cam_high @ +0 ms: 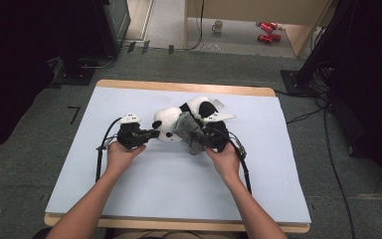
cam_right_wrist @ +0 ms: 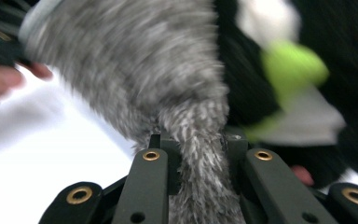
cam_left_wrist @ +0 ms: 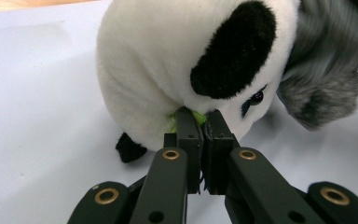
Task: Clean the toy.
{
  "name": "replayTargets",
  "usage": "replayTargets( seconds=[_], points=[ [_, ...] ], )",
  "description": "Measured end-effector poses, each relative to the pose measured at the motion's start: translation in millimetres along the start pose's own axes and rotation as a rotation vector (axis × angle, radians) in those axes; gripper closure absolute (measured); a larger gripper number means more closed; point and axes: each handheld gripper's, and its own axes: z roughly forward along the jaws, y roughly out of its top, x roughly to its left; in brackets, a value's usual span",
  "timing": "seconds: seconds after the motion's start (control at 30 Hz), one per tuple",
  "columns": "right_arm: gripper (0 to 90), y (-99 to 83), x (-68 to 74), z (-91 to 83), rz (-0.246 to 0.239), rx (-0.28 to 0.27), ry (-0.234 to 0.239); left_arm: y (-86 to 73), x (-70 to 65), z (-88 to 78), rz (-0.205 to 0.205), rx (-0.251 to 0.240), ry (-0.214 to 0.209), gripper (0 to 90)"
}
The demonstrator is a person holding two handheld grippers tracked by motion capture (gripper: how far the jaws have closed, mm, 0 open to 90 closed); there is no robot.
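The work in hand looks like dressing or undressing a plush panda (cam_high: 179, 122) with a grey furry garment (cam_high: 190, 132), and both hands are already committed to their grips. The panda lies on its side at the middle of the counter (cam_high: 129, 189), which is covered with a pale blue sheet, its head toward the person's left and its body toward the far right. The left gripper (cam_high: 151, 133) has its jaws pressed together on a small tuft of the toy at the edge of the head, where a bit of green material shows, just below the black ear (cam_left_wrist: 235, 49) and beside the eye (cam_left_wrist: 257, 97). The right gripper (cam_high: 206, 137) pinches a strip of the grey fur, which runs down between its jaws while the rest drapes over the panda's neck and shoulder. I judge this to be the pulling stage: one side anchors the toy and the other works the fur along it. The next move probably calls for the left grip to stay firm while the right draws the fur steadily, since a thin pinch of plush may slip. A white tag or paper piece (cam_high: 219, 117) lies against the panda's back, and it could snag the fur. Beyond the counter, on the floor, stand a mug (cam_high: 217, 26) and some red cans (cam_high: 267, 31), well apart from the work.
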Motion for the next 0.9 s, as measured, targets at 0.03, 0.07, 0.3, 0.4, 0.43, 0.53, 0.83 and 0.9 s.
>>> replayTargets(
  seconds=[0.03,0.07,0.3,0.4,0.43,0.53,0.83,0.9],
  points=[
    [77.3,-2.5,-3.4,-0.7,0.002,0.013,-0.017,0.6,0.9,-0.1,-0.003,0.000,-0.001,88.3],
    [77.3,-4.8,-7.5,-1.6,0.017,0.031,-0.024,1.0,1.6,-0.1,-0.008,-0.001,-0.003,88.3],
    [77.7,-12.0,-24.5,-16.8,0.088,0.057,-0.037,3.7,4.4,0.6,-0.021,-0.008,-0.002,88.3],
    [77.8,-7.0,-14.5,-20.1,0.040,0.044,0.011,4.9,5.0,0.7,-0.031,-0.012,-0.006,88.3],
    [77.8,-5.0,-9.9,-20.6,0.023,0.039,0.027,5.0,4.7,0.7,-0.028,-0.011,-0.005,88.3],
    [77.8,2.2,5.6,-21.7,-0.028,0.019,0.072,5.2,2.9,0.3,-0.019,-0.006,-0.006,88.3],
    [77.6,21.3,35.2,-15.3,-0.049,-0.011,0.166,4.7,-11.2,-3.1,-0.006,-0.018,-0.024,88.3],
    [77.2,22.1,37.7,-7.1,-0.049,0.011,0.154,3.8,-14.8,-3.2,0.002,-0.017,-0.025,88.3]
  ],
)
